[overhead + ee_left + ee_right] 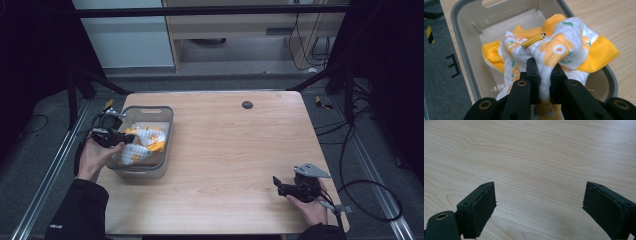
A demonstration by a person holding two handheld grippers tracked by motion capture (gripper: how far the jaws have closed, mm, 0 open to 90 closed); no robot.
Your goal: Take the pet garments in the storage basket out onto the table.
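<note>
here the left tongs (543, 71) pinch the quilted cloth (559, 47) over the bin (461, 32); right tongs (539, 205) gape.

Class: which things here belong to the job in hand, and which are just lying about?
In the job: left gripper, shut on the orange-flowered cloth; grey bin holding it.
Lying about: right gripper, open over bare table; black disc; floor cables.

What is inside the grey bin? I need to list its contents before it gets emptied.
The grey bin holds a crumpled white-and-orange flowered cloth with a small gold metal piece on it; the left gripper pinches a fold. Anything beneath the cloth is covered.
</note>
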